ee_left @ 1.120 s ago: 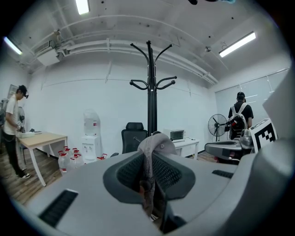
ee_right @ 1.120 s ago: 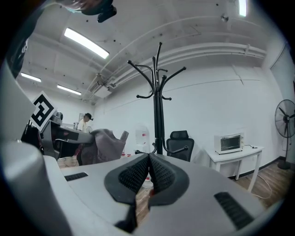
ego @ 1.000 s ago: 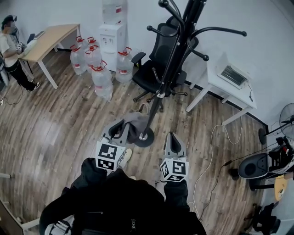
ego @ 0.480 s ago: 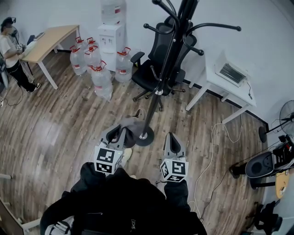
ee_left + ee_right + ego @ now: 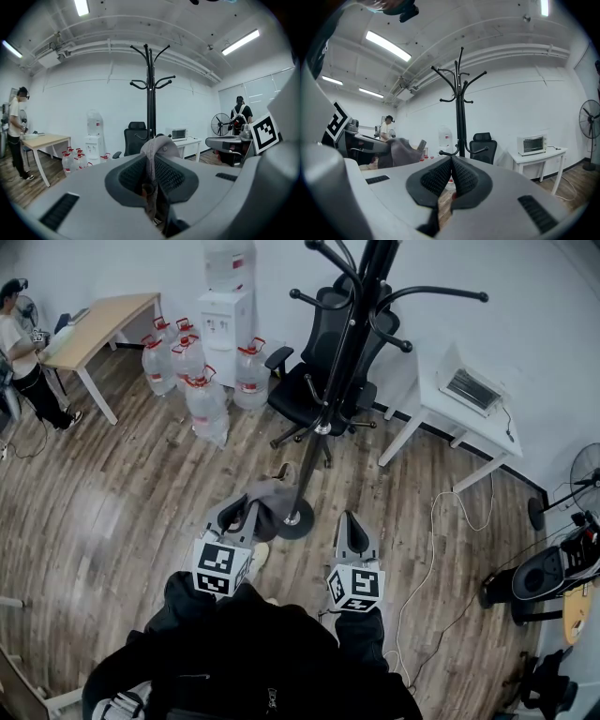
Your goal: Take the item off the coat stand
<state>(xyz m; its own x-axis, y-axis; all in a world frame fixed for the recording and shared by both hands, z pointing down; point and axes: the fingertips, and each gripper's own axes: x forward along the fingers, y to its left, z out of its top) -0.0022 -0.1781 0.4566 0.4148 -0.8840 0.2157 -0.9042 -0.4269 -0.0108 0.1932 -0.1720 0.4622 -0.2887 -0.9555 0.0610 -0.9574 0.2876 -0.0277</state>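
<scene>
The black coat stand [image 5: 333, 381] rises from its round base [image 5: 294, 520] just ahead of both grippers, and its hooks are bare. My left gripper [image 5: 246, 510] is shut on a grey cloth item [image 5: 269, 494], which hangs left of the base, clear of the hooks. In the left gripper view the grey cloth [image 5: 153, 152] is pinched between the ribbed pads, with the stand [image 5: 150, 93] behind it. My right gripper [image 5: 349, 518] is to the right of the base, shut with nothing in it [image 5: 451, 177]. The right gripper view shows the cloth [image 5: 401, 151] at its left.
Behind the stand are a black office chair [image 5: 314, 367], several water bottles [image 5: 202, 371], a water dispenser [image 5: 230, 306] and a wooden desk [image 5: 103, 320] with a person [image 5: 19, 343] beside it. A white table [image 5: 469, 418] carries a microwave; a white cable [image 5: 422, 559] trails over the floor.
The head view has shifted slightly, so the stand appears a little further left. Both grippers hold their places, and the cloth stays in the left one.
</scene>
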